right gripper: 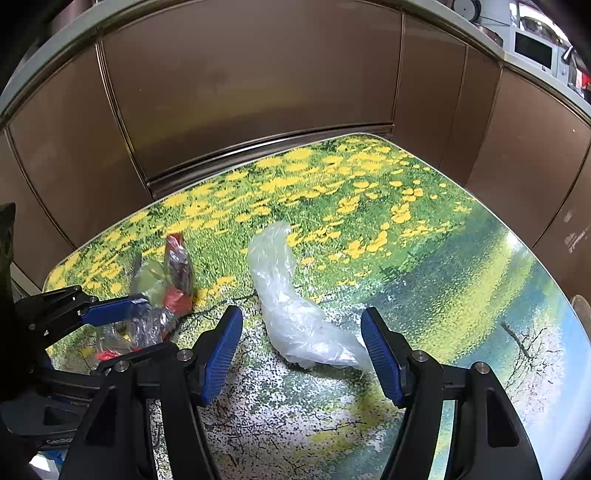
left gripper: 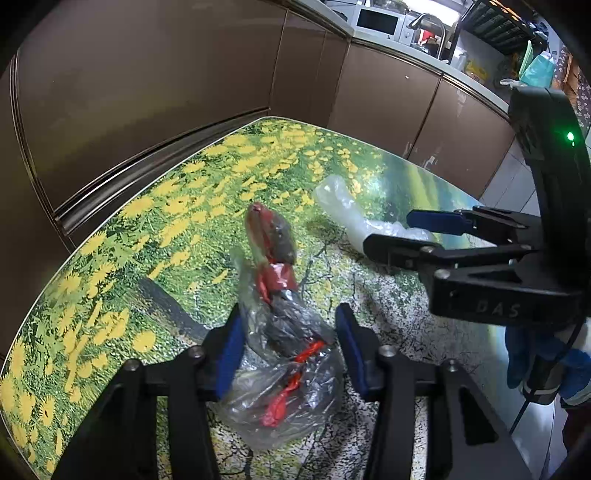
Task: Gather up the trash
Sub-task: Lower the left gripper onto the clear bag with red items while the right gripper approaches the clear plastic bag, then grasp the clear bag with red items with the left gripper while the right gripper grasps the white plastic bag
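A crumpled clear wrapper with red and dark scraps [left gripper: 284,347] lies on the flower-print table [left gripper: 155,229]. My left gripper [left gripper: 290,350] straddles it, and both blue pads touch its sides. In the right wrist view the same wrapper [right gripper: 173,291] sits at the left, with the left gripper's blue finger [right gripper: 110,312] over it. A long clear plastic bag [right gripper: 288,306] lies ahead of my right gripper [right gripper: 301,354], its near end between the wide-apart pads without touching them. From the left wrist view the right gripper [left gripper: 388,230] hovers at that bag's [left gripper: 340,203] near end.
Brown cabinet fronts [right gripper: 240,92] rise right behind the table's far edge. A counter with a microwave [left gripper: 378,20] and a tap runs at the back right. A blue-gloved hand [left gripper: 532,365] holds the right gripper. The table edge [right gripper: 554,280] drops off on the right.
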The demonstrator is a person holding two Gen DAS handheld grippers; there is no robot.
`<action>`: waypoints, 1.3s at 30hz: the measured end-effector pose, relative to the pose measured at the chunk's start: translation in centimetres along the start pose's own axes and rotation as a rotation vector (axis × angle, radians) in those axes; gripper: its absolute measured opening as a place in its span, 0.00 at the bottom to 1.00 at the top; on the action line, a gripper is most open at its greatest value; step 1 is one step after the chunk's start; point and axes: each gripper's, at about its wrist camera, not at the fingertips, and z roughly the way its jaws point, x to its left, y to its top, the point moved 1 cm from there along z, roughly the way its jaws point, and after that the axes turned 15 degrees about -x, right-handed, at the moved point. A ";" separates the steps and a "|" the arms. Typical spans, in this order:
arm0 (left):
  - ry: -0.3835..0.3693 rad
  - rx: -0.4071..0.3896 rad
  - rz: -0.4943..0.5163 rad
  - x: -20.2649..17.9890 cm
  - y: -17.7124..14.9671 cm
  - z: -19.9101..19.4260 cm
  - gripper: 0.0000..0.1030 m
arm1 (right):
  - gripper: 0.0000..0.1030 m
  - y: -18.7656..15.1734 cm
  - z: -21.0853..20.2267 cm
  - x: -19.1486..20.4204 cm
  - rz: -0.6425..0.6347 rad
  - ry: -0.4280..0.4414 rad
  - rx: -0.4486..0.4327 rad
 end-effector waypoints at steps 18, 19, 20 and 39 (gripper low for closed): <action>-0.002 -0.008 0.032 -0.7 0.1 0.1 0.15 | 0.30 -2.2 -4.2 1.6 -0.036 -0.019 0.022; 0.000 -0.012 0.037 -0.8 0.1 -0.2 0.15 | 0.30 -2.3 -5.1 1.6 -0.035 -0.022 0.018; 0.000 -0.014 0.037 -1.0 0.0 -0.5 0.15 | 0.30 -2.4 -5.6 1.7 -0.034 -0.025 0.015; -0.044 -0.156 0.093 -4.4 0.5 -11.6 0.14 | 0.30 -5.2 -20.1 3.1 0.034 -0.113 -0.103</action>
